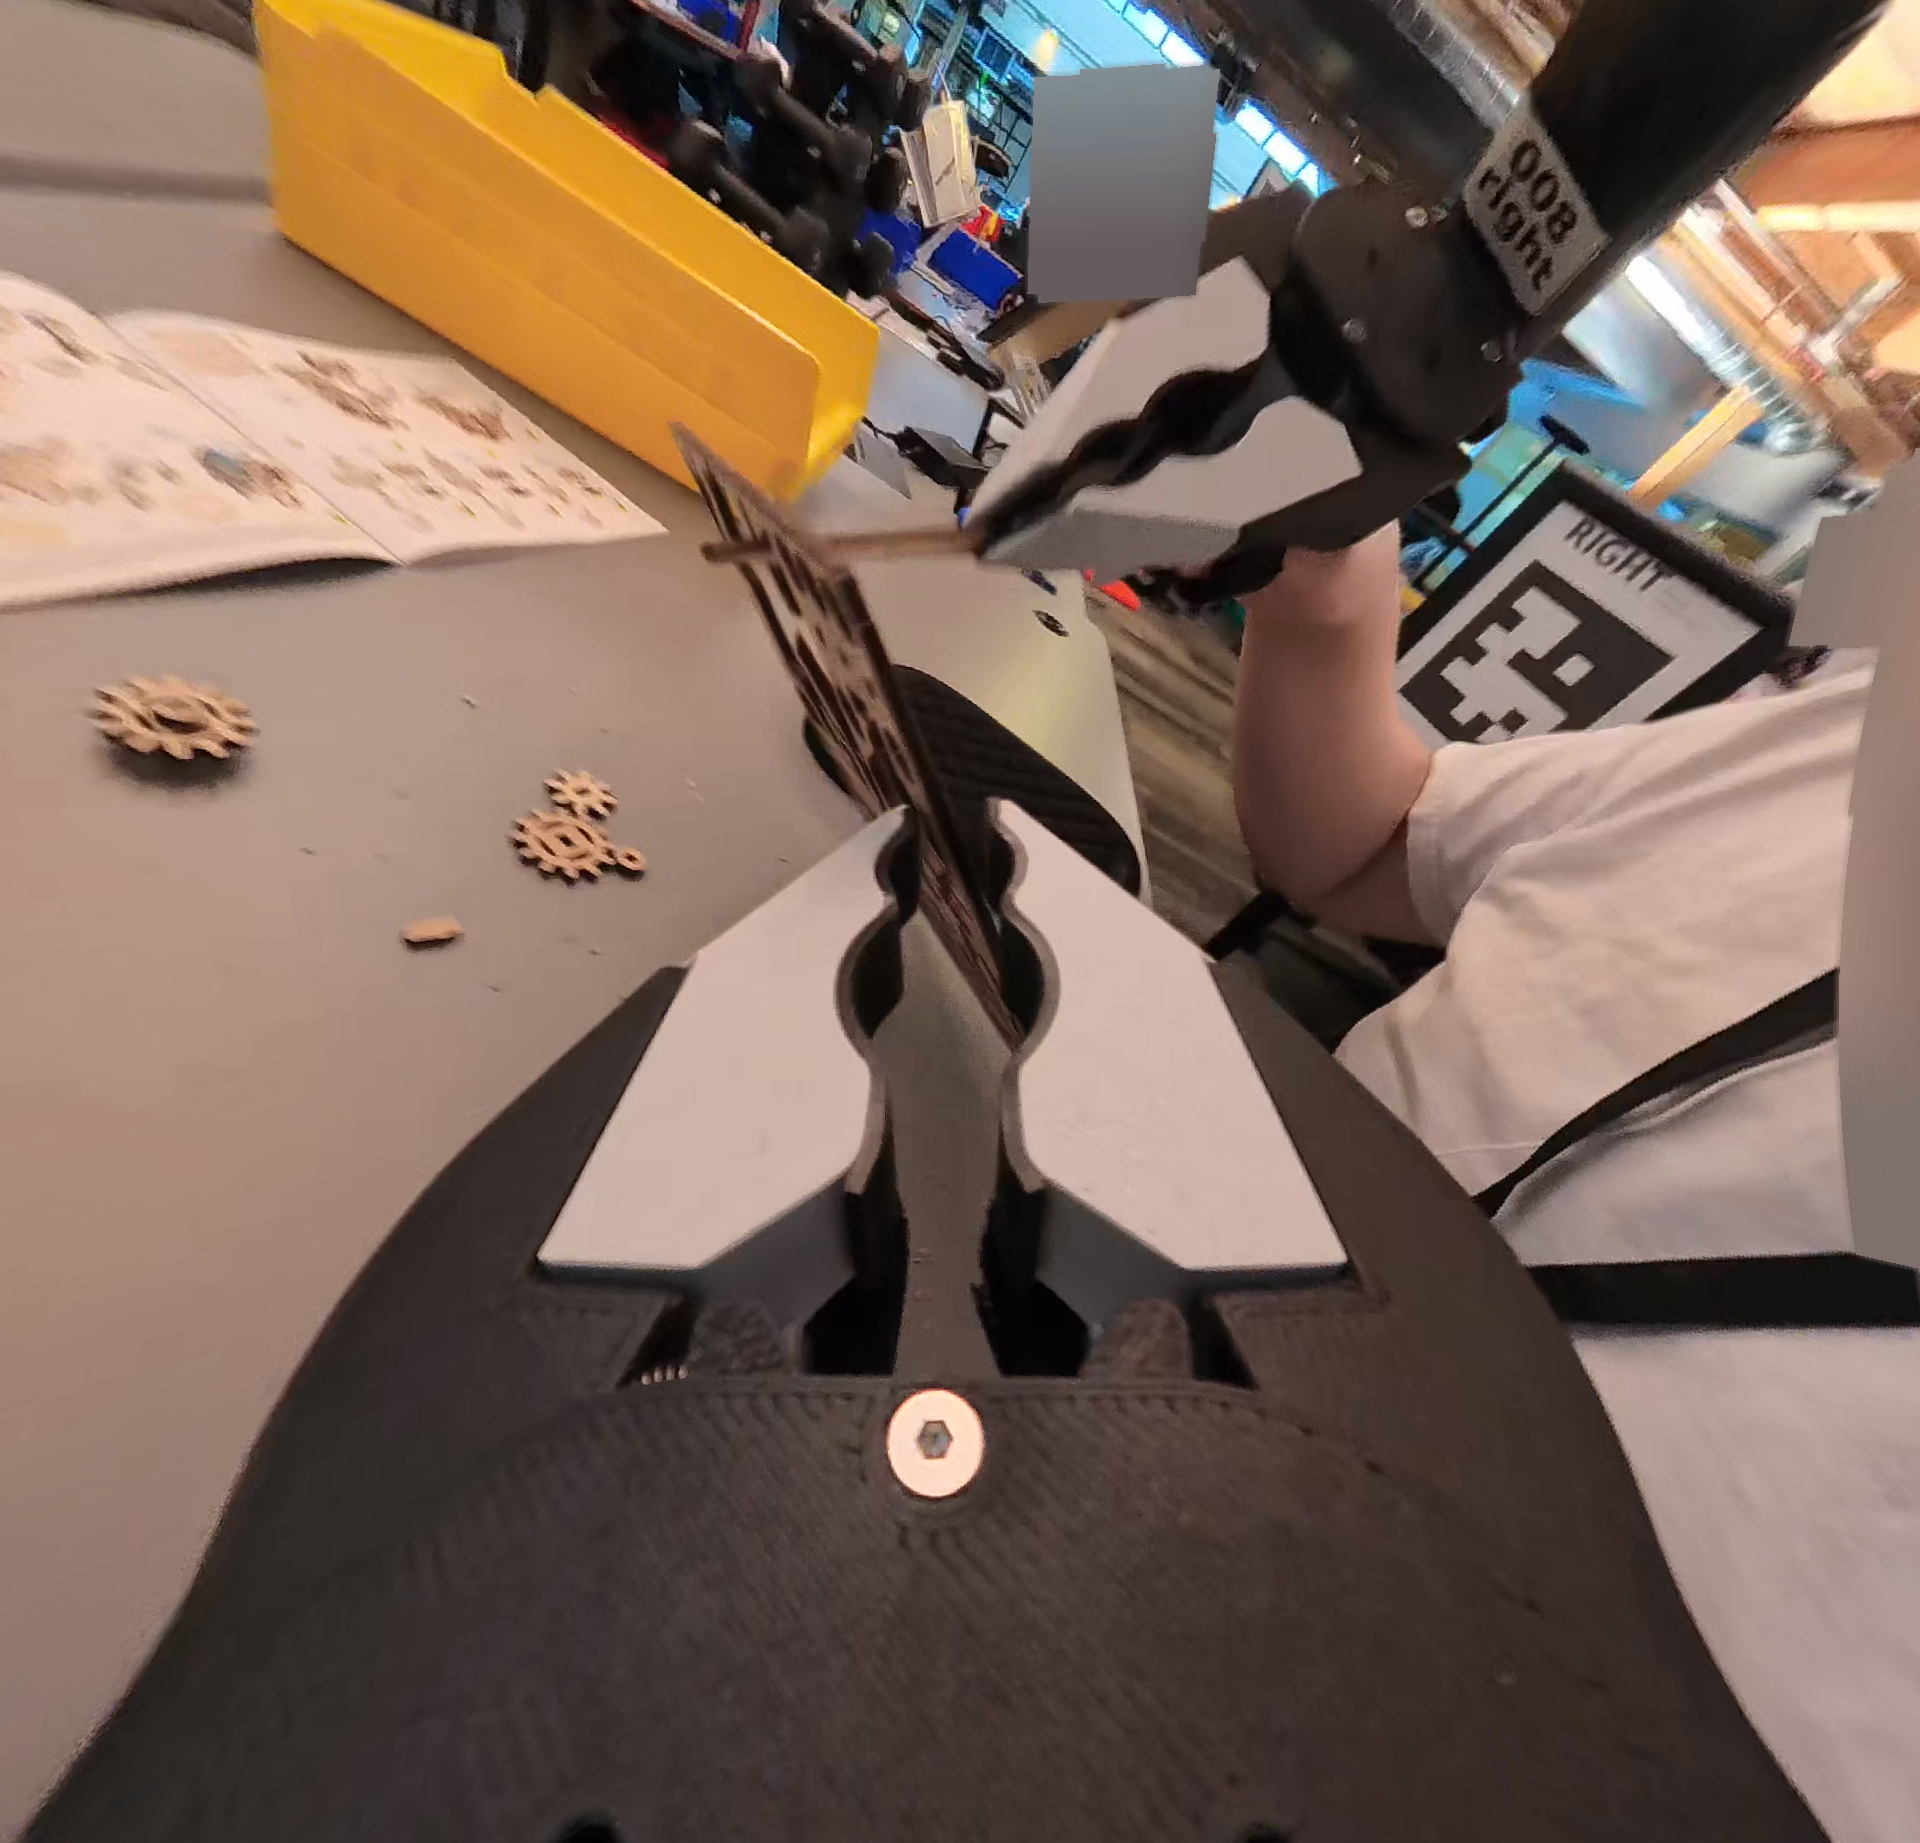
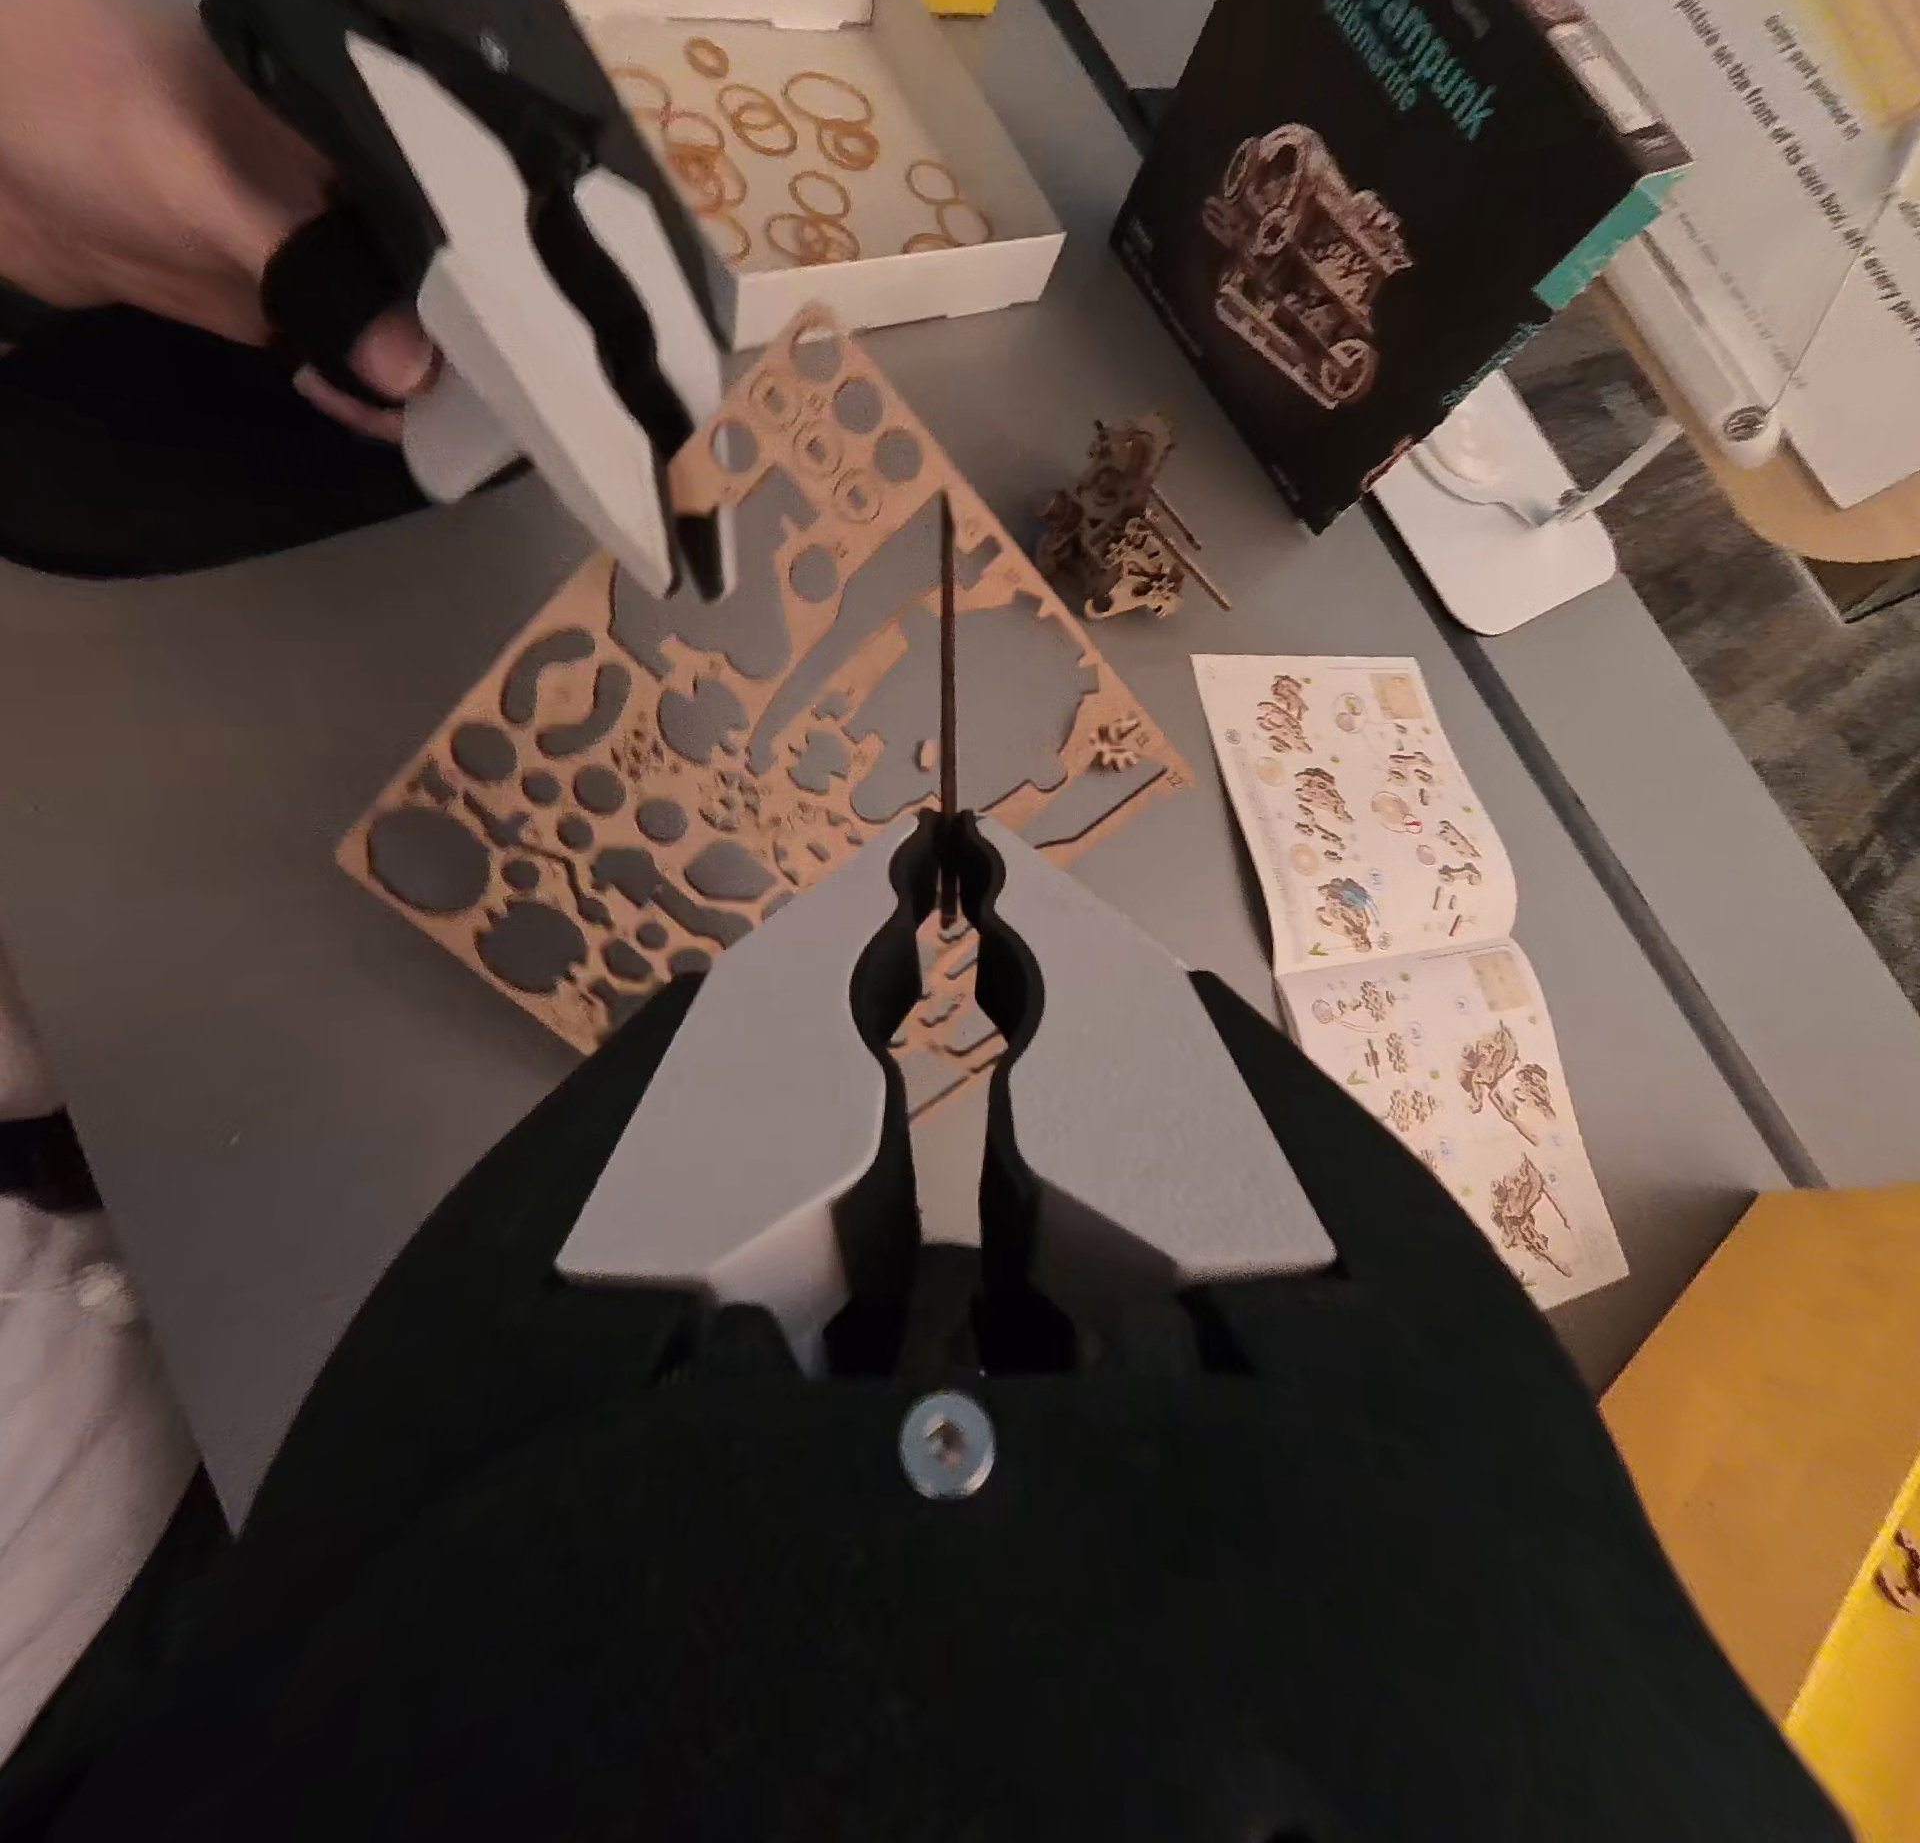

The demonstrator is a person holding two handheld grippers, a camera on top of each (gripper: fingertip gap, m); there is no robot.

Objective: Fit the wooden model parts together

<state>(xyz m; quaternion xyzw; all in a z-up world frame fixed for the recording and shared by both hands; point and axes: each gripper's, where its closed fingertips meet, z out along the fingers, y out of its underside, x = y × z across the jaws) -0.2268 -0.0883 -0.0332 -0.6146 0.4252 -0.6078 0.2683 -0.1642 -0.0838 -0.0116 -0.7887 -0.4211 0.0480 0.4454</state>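
My left gripper (image 1: 951, 837) is shut on the edge of a flat wooden parts sheet (image 1: 821, 640) with many cut-outs, held tilted above the grey table (image 1: 364, 1066). The sheet faces the right wrist view (image 2: 540, 858), with the left gripper (image 2: 691, 572) clamped near its upper edge. My right gripper (image 2: 948, 822) is shut on a thin wooden part (image 2: 945, 671), seen edge-on and pointing at the sheet. In the left wrist view the right gripper (image 1: 982, 538) holds this part (image 1: 862, 543) level, and its tip crosses the sheet near the top.
Loose wooden gears (image 1: 566, 837) and a small chip (image 1: 431, 929) lie on the table. An open instruction booklet (image 2: 1403, 910), a partly built model (image 2: 1127, 536), a white box of rings (image 2: 831, 152), a dark kit box (image 2: 1382, 214) and yellow bins (image 1: 540, 266) stand around.
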